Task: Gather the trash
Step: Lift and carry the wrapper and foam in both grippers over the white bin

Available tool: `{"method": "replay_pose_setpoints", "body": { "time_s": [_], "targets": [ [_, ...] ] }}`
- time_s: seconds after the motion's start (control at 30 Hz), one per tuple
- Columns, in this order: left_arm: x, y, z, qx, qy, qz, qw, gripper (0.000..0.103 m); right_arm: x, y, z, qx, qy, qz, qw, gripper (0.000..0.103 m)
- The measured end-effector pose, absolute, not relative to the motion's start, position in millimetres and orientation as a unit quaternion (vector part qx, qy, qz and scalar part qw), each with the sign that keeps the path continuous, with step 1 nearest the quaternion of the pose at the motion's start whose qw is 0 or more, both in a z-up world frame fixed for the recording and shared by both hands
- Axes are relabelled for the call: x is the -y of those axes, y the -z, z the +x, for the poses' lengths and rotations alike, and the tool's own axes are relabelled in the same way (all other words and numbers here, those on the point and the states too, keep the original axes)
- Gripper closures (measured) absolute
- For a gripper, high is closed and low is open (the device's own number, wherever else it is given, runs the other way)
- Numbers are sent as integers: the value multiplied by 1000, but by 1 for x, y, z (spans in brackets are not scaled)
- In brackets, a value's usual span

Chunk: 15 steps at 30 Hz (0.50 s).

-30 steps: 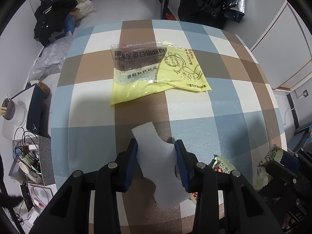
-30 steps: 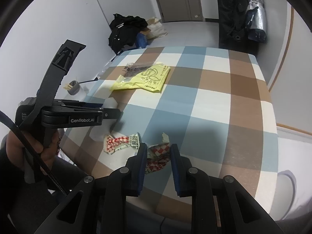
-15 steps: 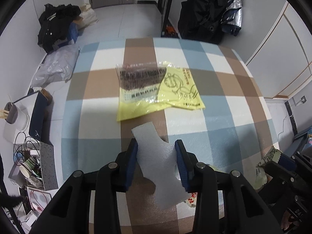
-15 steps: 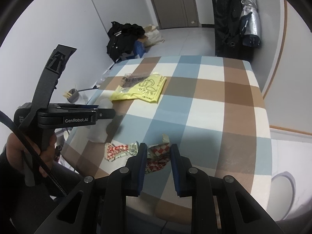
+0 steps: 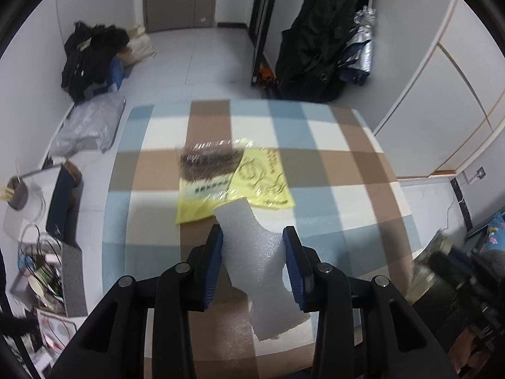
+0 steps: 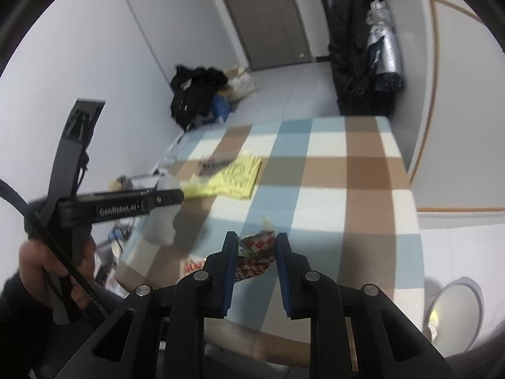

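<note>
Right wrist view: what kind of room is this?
Most likely a lived-in home room, not a lab. A table under a checked cloth sits near an interior door, coats and an umbrella hang on the wall, and bags and clothes are piled on the tiled floor.

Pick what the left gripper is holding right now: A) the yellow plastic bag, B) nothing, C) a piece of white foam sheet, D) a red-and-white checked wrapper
C: in the left wrist view the left gripper has its blue pads closed on the piece of white foam sheet, while the yellow plastic bag lies flat on the checked tablecloth beyond it.
</note>
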<state>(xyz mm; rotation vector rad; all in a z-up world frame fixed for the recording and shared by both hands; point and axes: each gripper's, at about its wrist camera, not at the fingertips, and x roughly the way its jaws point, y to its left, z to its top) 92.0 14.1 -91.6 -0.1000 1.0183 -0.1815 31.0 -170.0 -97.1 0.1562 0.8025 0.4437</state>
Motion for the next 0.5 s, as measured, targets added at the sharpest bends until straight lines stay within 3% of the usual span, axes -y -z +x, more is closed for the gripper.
{"method": "replay_pose_setpoints", "body": {
  "time_s": [0.5],
  "targets": [
    [63, 4, 92, -409, 155, -45, 898, 70, 267, -5, 25, -264, -169, 134, 940, 80]
  ]
}}
